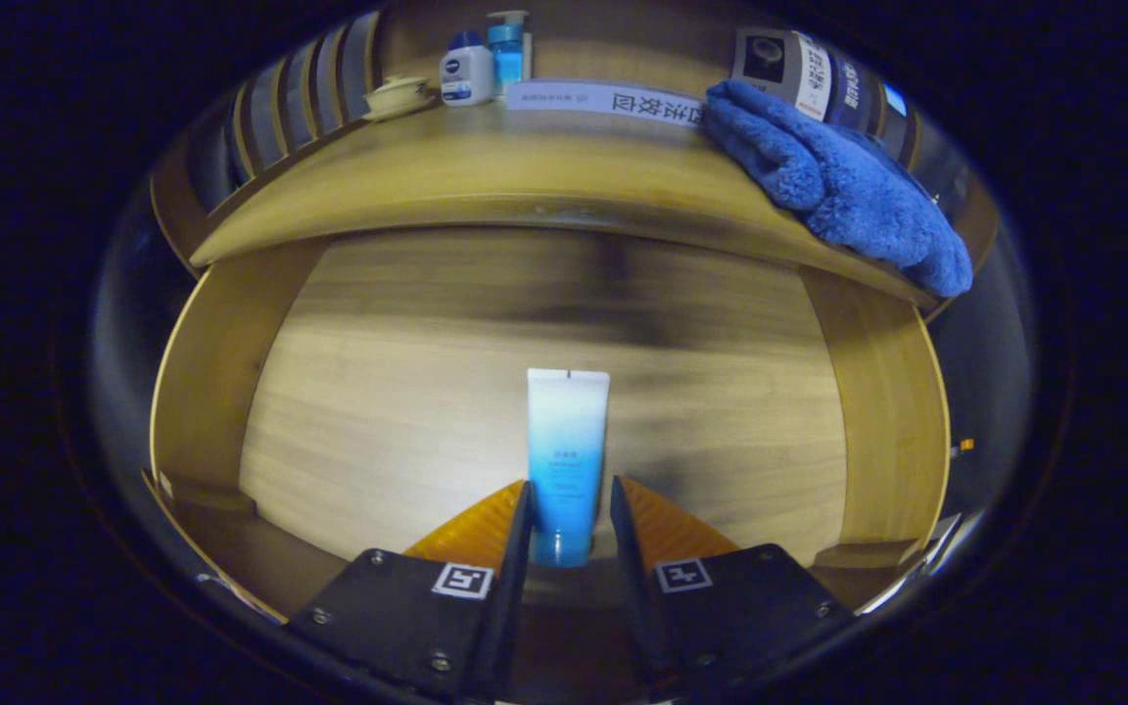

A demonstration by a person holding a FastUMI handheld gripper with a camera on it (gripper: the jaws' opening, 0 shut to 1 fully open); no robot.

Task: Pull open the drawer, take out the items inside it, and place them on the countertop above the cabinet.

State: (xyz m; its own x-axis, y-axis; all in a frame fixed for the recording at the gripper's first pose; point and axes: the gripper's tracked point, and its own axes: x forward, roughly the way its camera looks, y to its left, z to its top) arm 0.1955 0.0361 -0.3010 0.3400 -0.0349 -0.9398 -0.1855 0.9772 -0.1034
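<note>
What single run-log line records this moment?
drawer: open | tube: lying inside, cap end between fingers | gripper: grip unclear | countertop: towel, bottles

tube between tongs, drawer floor bare

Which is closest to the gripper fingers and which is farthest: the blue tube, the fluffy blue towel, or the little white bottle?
1. Blue tube: between the gripper's fingers, in the drawer.
2. Blue towel: up on the countertop, hanging over its front edge.
3. White bottle: at the countertop's back.

tongs astride blue tube | open drawer | towel on countertop
</note>
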